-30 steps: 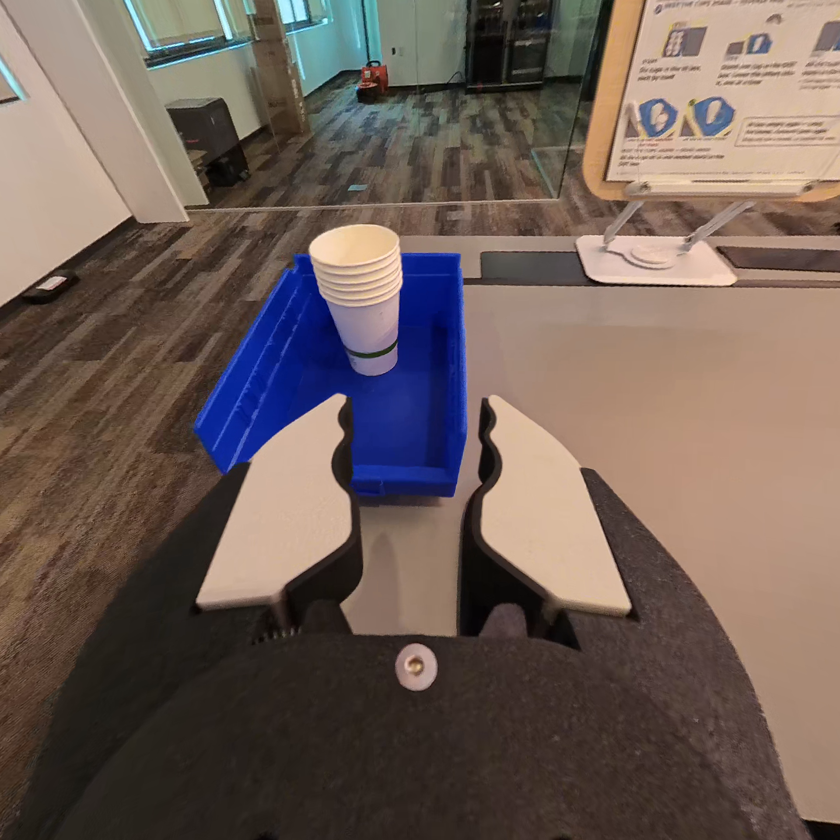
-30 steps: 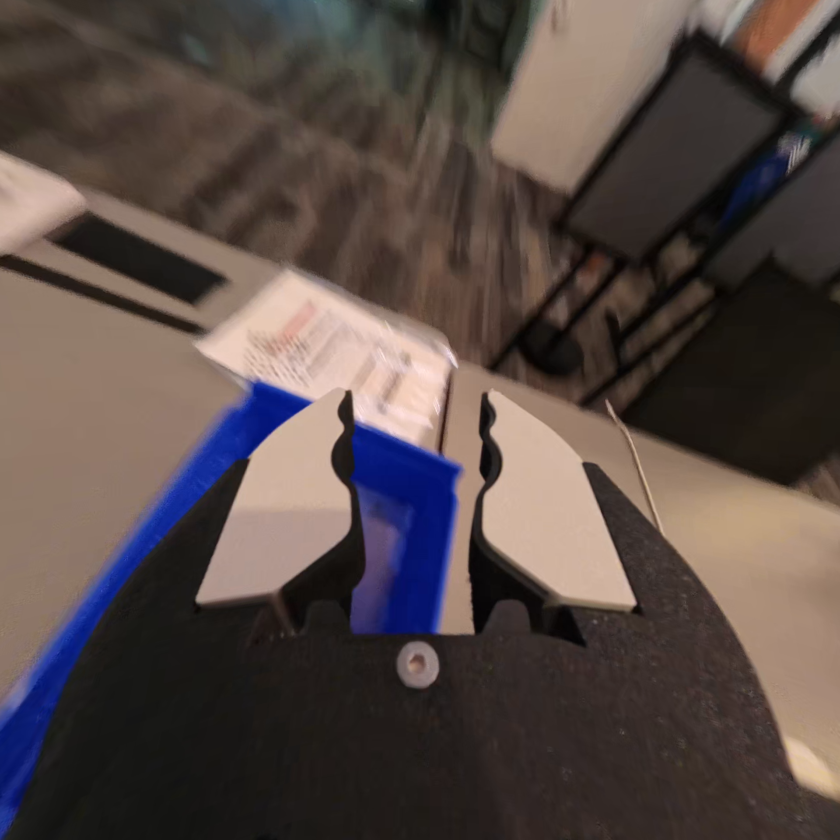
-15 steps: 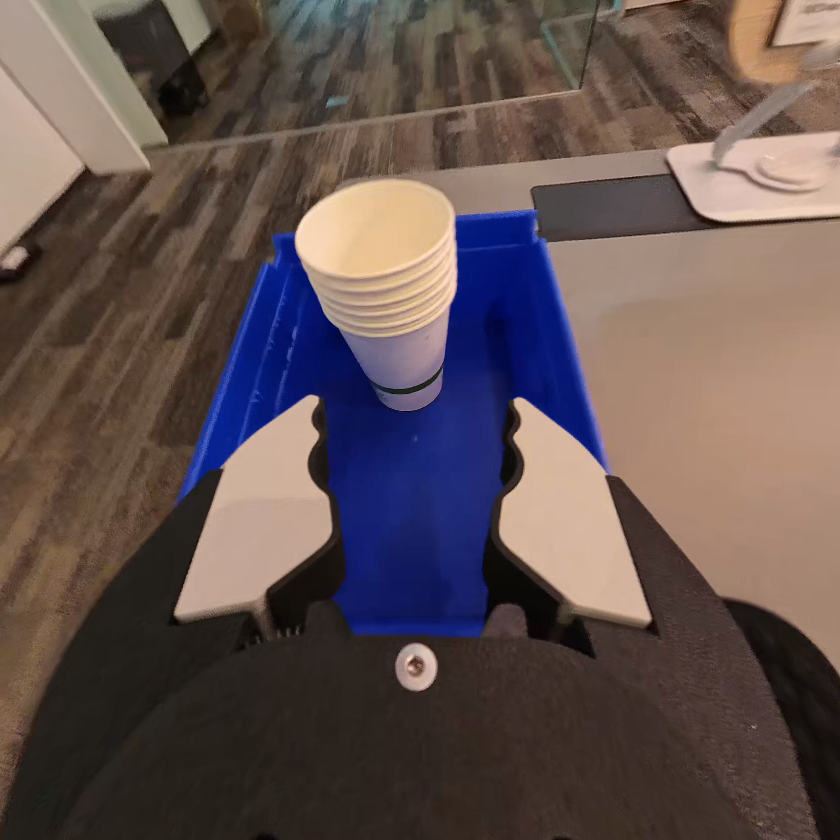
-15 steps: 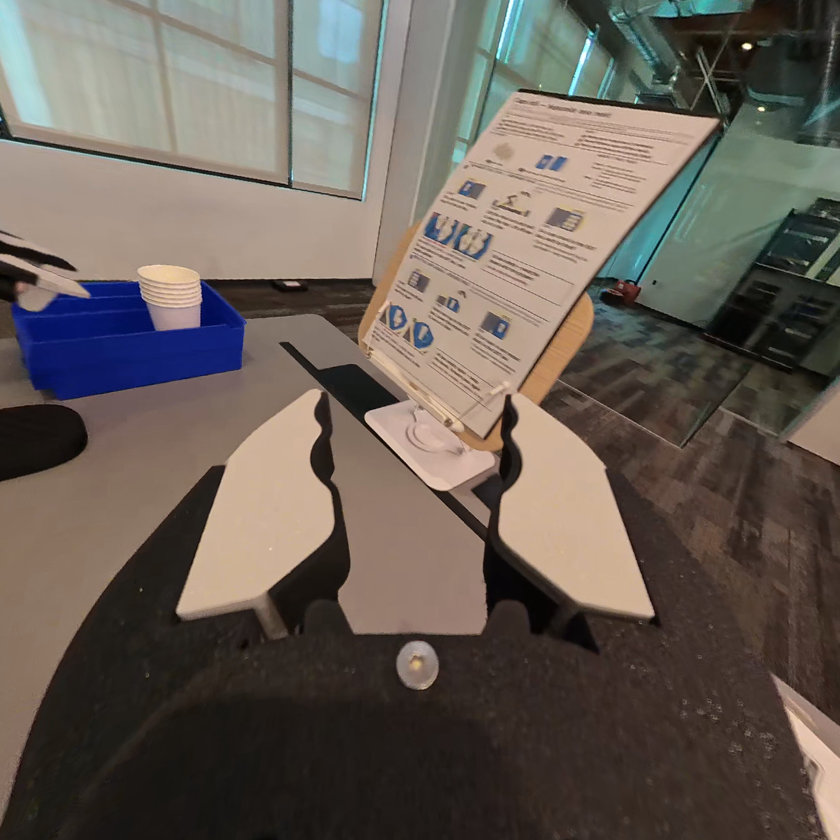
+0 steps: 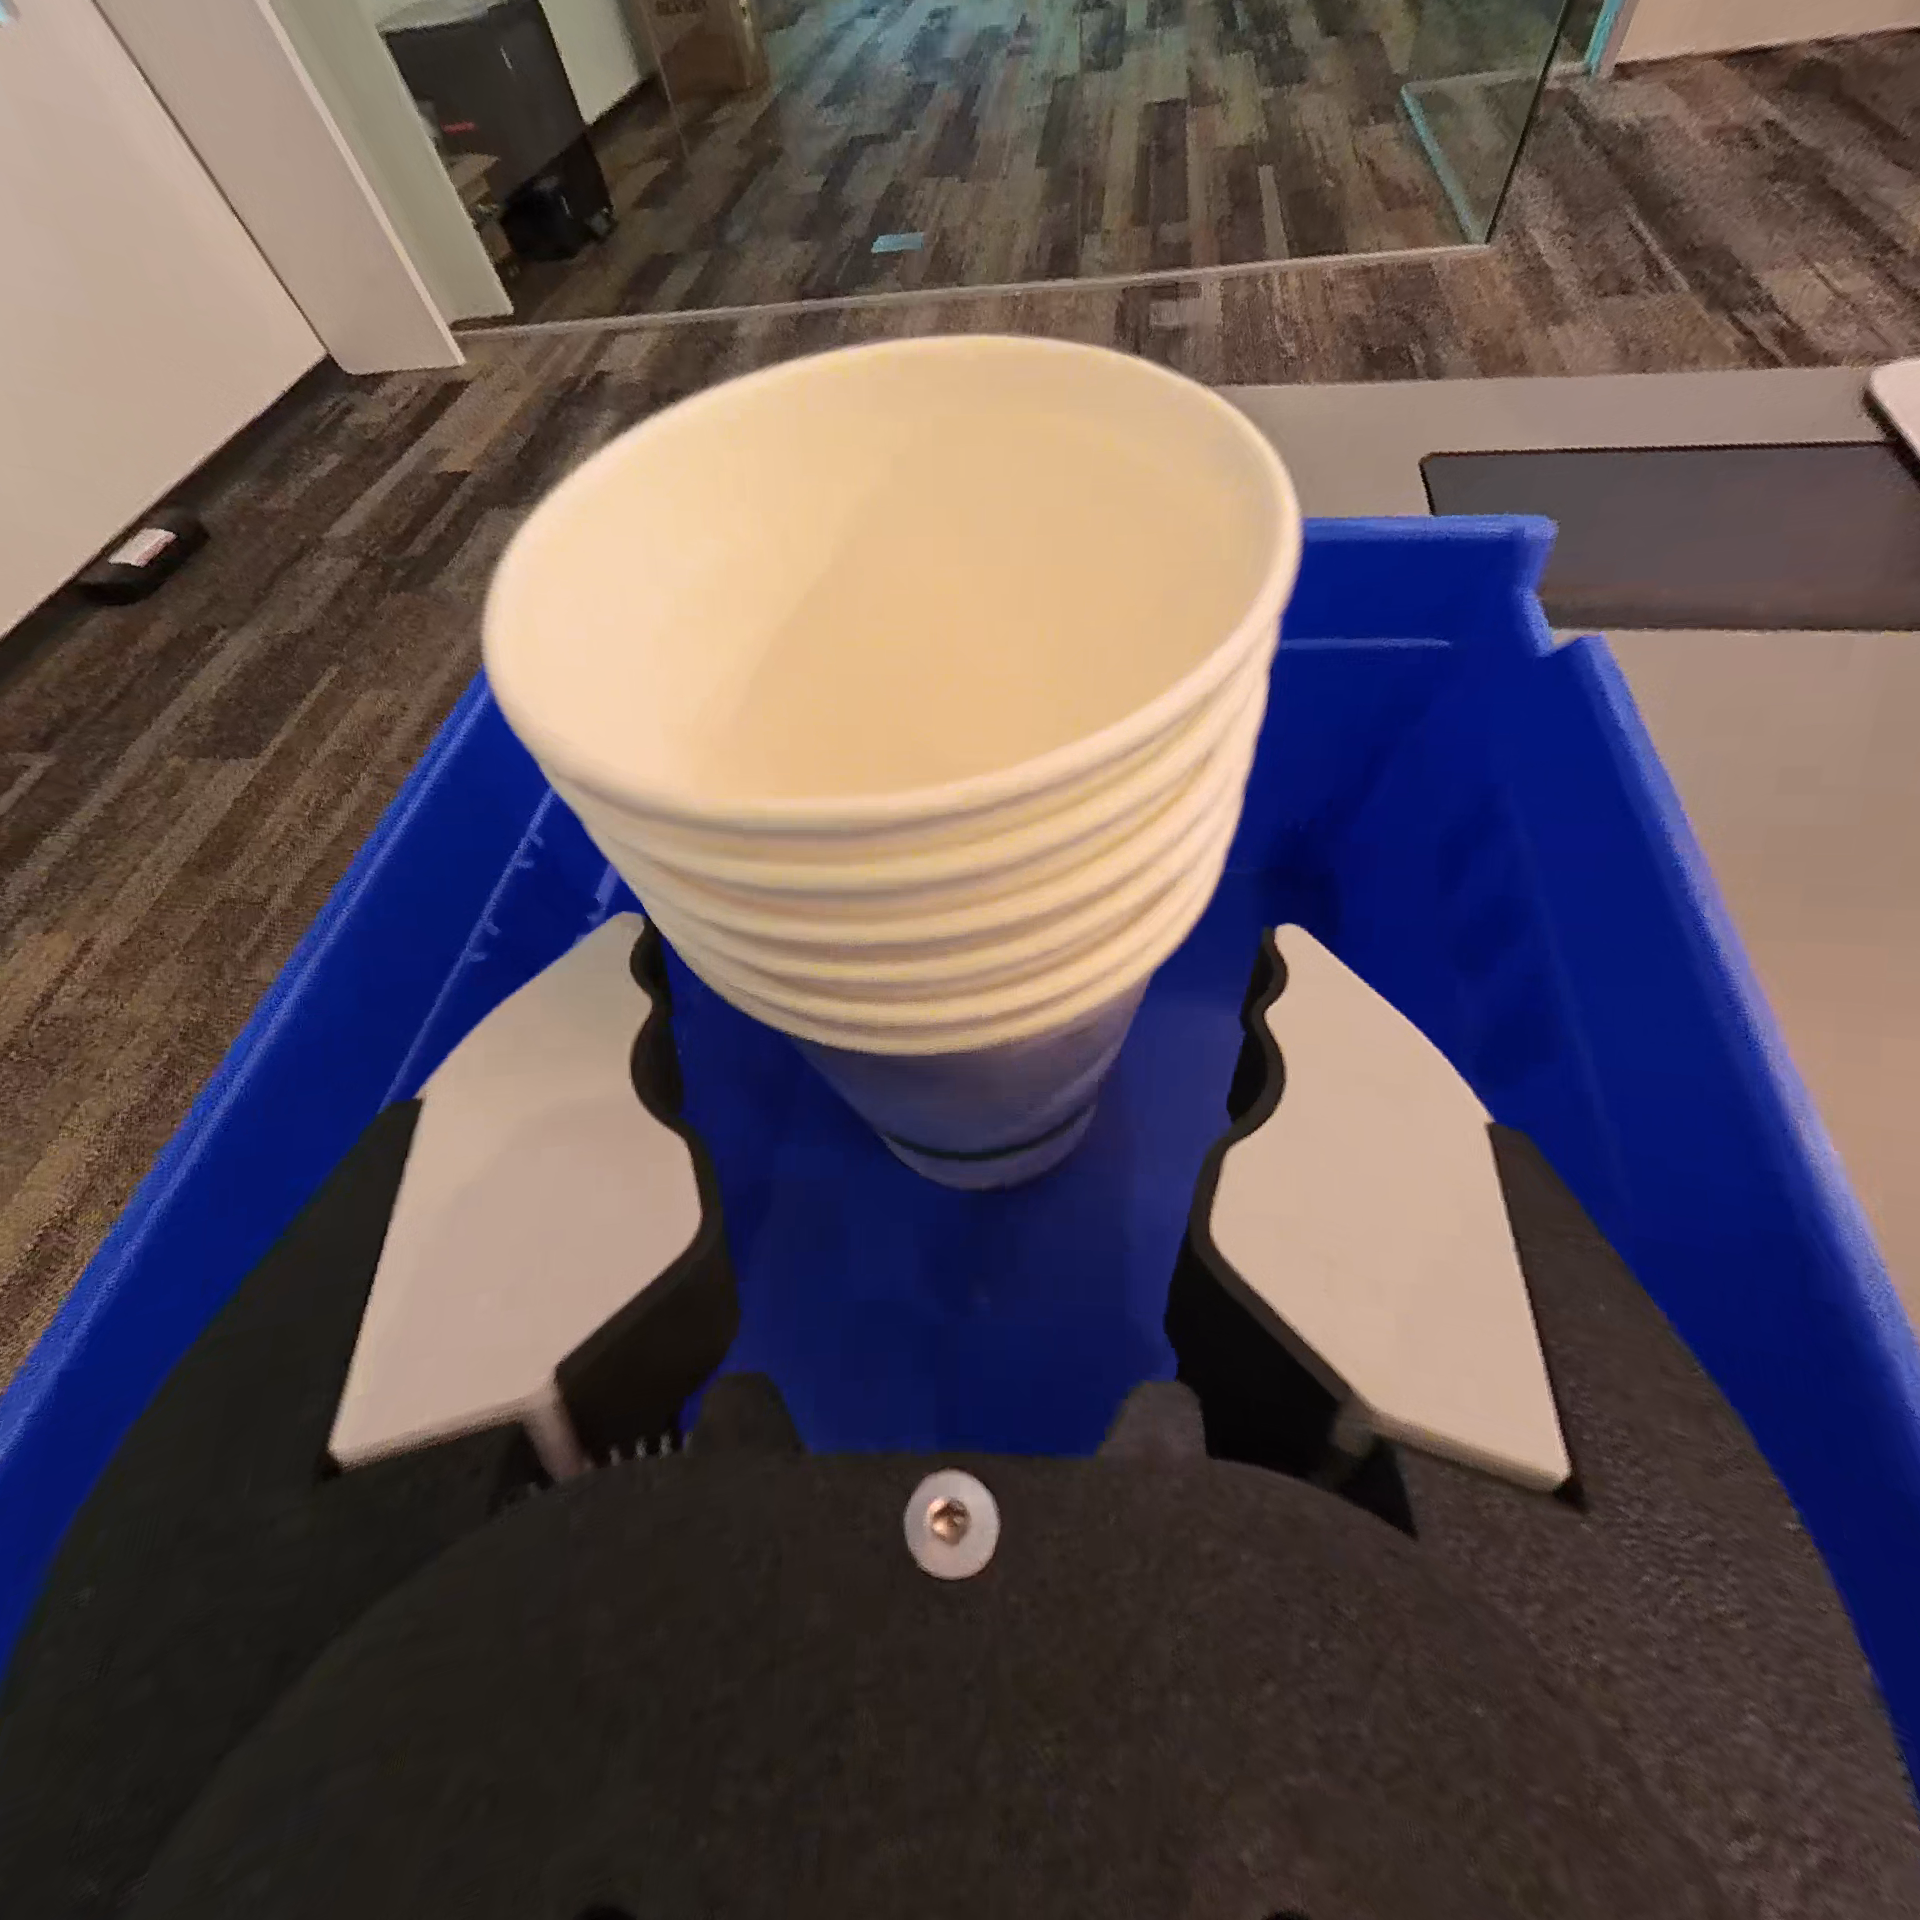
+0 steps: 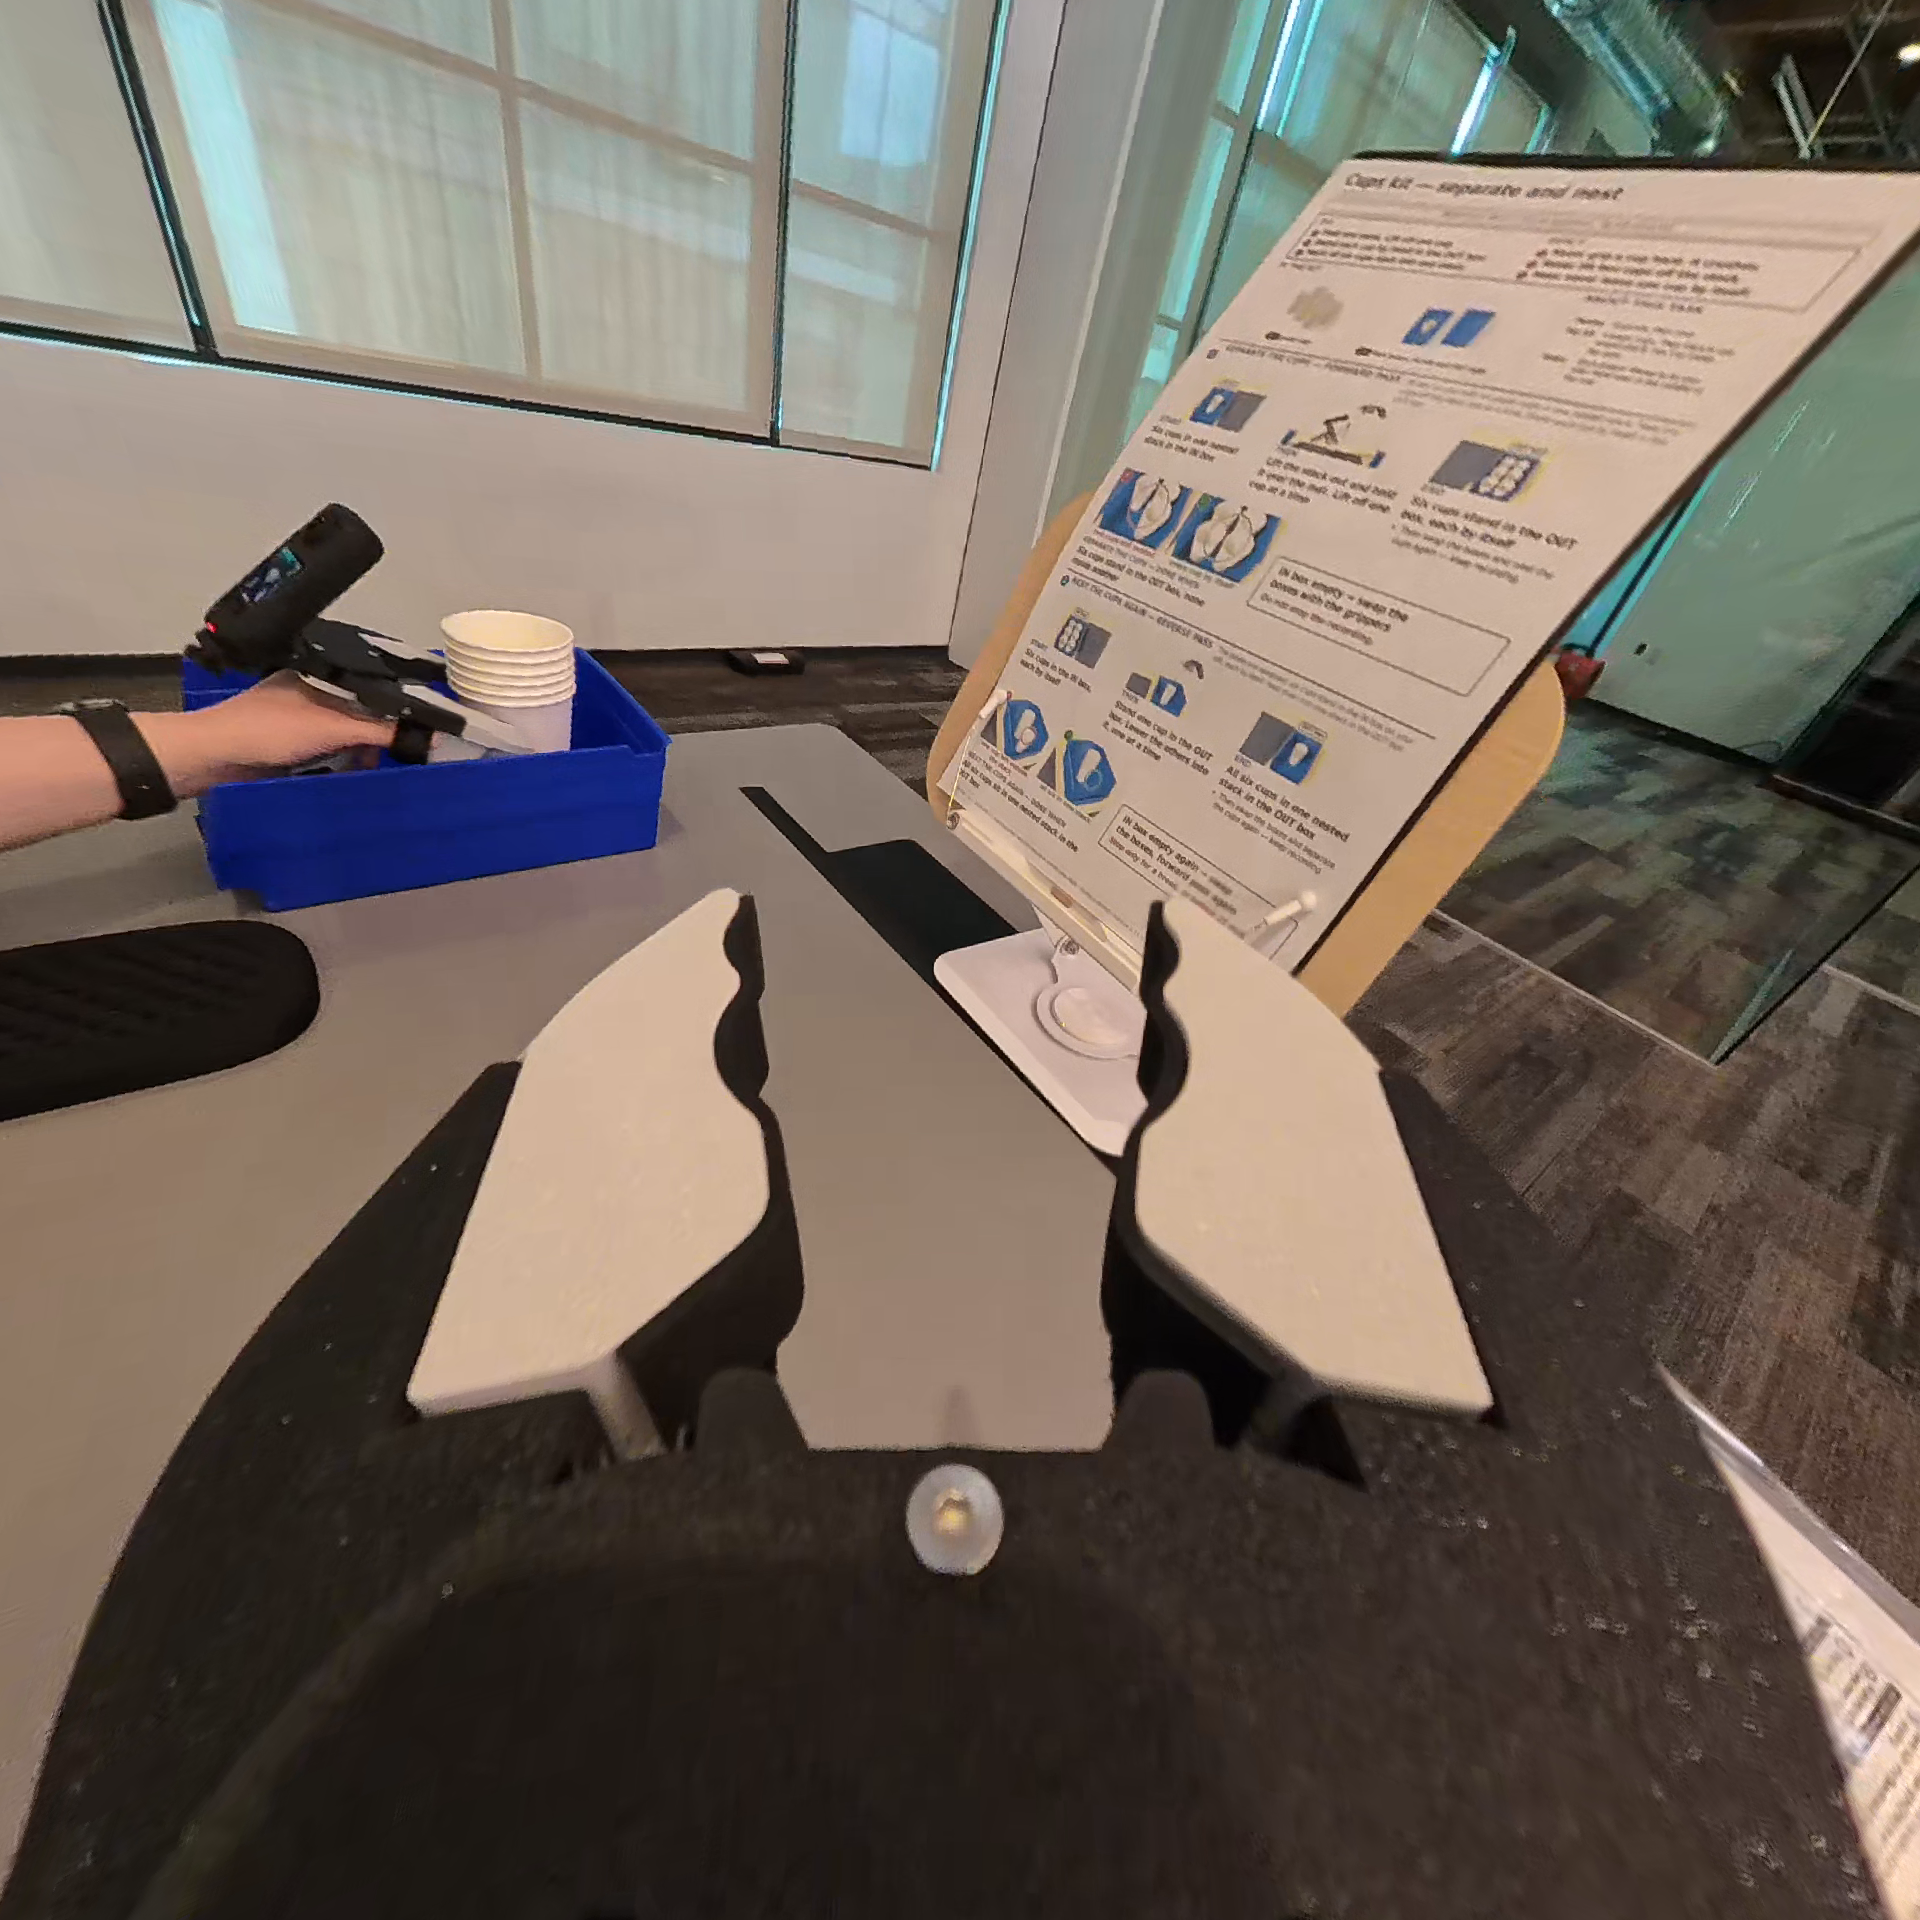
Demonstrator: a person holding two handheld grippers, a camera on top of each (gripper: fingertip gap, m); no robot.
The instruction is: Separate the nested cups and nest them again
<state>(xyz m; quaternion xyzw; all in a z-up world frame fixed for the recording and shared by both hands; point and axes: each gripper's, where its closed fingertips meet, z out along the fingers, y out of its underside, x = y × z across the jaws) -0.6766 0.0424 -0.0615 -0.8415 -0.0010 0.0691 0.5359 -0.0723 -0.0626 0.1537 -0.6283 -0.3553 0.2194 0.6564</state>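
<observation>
grey table (image 6: 727, 883) beside windows. left gripper (image 5: 951, 977), jaws spread, flanks nested cups (image 5: 894, 727) standing in blue bin (image 5: 1507, 935) just ahead. right gripper (image 6: 945, 925) gapes, holding nothing, cups far to its left. separation apparently not begun.

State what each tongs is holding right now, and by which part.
Nothing is held. The left tongs are open on either side of the lower part of the cup stack in the blue bin, not closed. The right tongs are open and empty.

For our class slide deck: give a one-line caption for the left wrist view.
Open left gripper reaches into the blue bin, jaws flanking the base of the nested cups.
</observation>
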